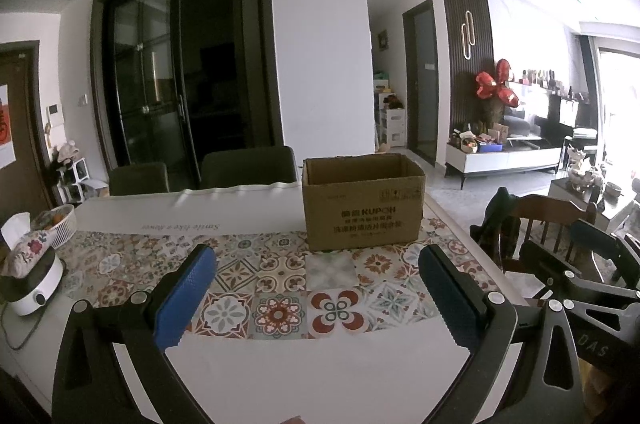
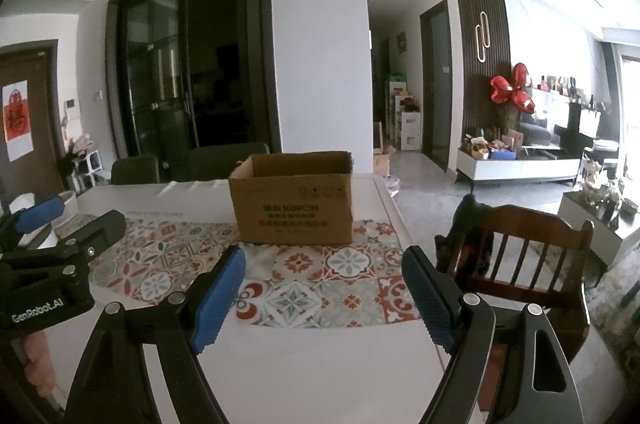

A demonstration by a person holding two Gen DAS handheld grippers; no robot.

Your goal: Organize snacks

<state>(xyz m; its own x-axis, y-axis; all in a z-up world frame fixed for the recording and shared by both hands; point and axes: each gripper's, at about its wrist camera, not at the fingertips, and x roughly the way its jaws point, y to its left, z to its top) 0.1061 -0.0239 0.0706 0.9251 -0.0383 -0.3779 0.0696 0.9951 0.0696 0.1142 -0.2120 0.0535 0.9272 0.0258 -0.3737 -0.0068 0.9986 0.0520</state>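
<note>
Both black hand-held grippers with blue pads, left hand-held gripper (image 1: 316, 288) and right hand-held gripper (image 2: 324, 290), hover released and empty above the tile-patterned desk (image 1: 280, 308), facing the open brown cardboard box (image 1: 362, 202); no snacks show, so locate them before reaching.

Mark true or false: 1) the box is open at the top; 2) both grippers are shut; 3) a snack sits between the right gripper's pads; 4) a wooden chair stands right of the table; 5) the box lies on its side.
1) True: the box has its top open.
2) False: the left gripper and right gripper are both open.
3) False: nothing is between the pads, only the patterned mat beyond.
4) True: the wooden chair stands off the table's right edge.
5) False: it stands upright on the mat.
</note>
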